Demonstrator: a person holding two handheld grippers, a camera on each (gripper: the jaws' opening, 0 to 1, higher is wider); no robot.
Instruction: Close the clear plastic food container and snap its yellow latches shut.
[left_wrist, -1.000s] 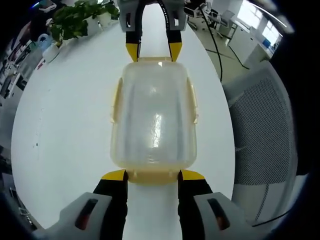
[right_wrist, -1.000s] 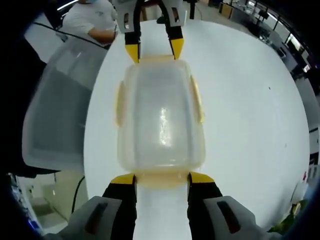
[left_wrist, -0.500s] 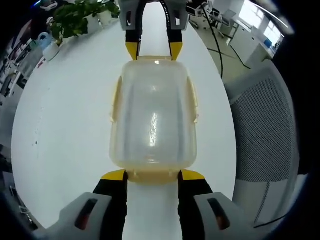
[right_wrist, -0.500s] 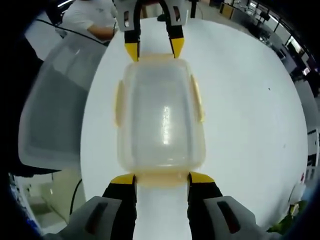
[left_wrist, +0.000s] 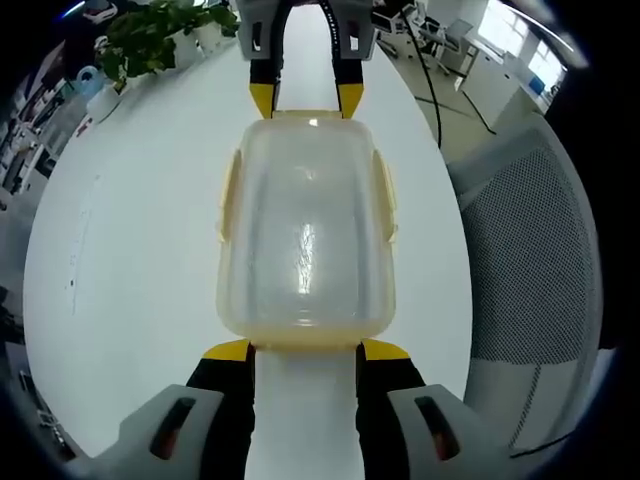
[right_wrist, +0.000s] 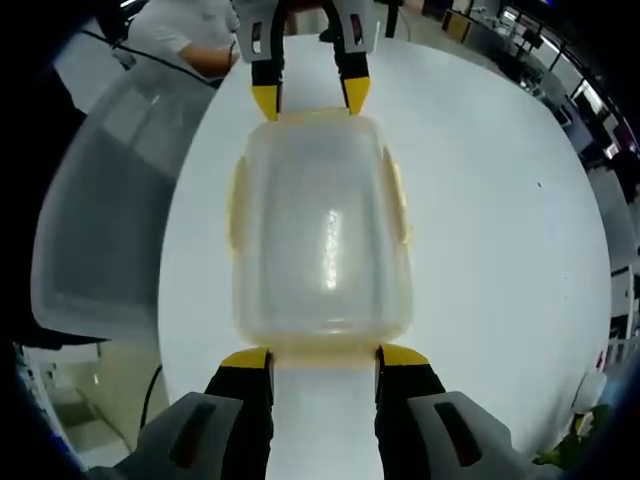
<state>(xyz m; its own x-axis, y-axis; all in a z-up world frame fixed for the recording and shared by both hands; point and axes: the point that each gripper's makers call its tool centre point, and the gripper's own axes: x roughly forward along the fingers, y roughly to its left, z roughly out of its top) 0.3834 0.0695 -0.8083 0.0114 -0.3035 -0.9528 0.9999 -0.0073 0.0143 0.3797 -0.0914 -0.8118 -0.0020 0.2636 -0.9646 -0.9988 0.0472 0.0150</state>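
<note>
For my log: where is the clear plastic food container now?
The clear plastic food container lies on the round white table, between the left gripper and the right gripper.

Nothing here can be read. The clear food container (left_wrist: 307, 230) carries no label, print or number on its lid, and its yellow latches (left_wrist: 228, 195) are plain. The white bench (left_wrist: 130, 230) under it is unmarked. The things at the far edge of the room, by the plant (left_wrist: 150, 35), are too small and blurred to show any lettering.
</note>
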